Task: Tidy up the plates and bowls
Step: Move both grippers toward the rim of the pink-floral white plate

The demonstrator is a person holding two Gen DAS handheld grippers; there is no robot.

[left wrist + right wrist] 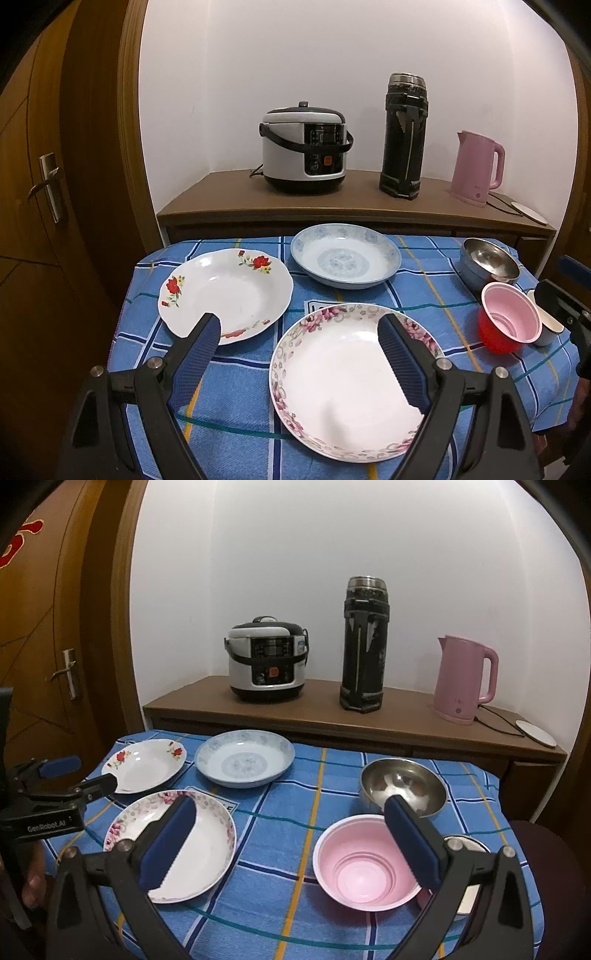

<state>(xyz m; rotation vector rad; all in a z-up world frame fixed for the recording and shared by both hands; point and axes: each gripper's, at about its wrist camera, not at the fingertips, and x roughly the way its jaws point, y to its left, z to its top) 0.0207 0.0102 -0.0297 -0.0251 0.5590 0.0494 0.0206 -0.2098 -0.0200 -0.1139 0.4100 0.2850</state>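
Plates first: pink-flowered plate [347, 384] near, under wide-open left gripper [299, 332]; red-flowered plate [225, 291] left; blue plate [345, 256] far. Then steel bowl [404, 786] and pink bowl [365, 864] right, below right gripper [291, 834], likewise spread, empty.

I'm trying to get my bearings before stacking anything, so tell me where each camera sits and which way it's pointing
Left wrist view: sits on the left gripper, above the table's left front, facing the wall; open blue-padded fingers frame the pink-flowered plate; the right gripper shows at the right edge.
Right wrist view: sits on the right gripper, further right, facing the same way over the pink bowl and steel bowl; the left gripper shows at the left edge.
Shared: all three plates, both bowls, the rice cooker and pink kettle.
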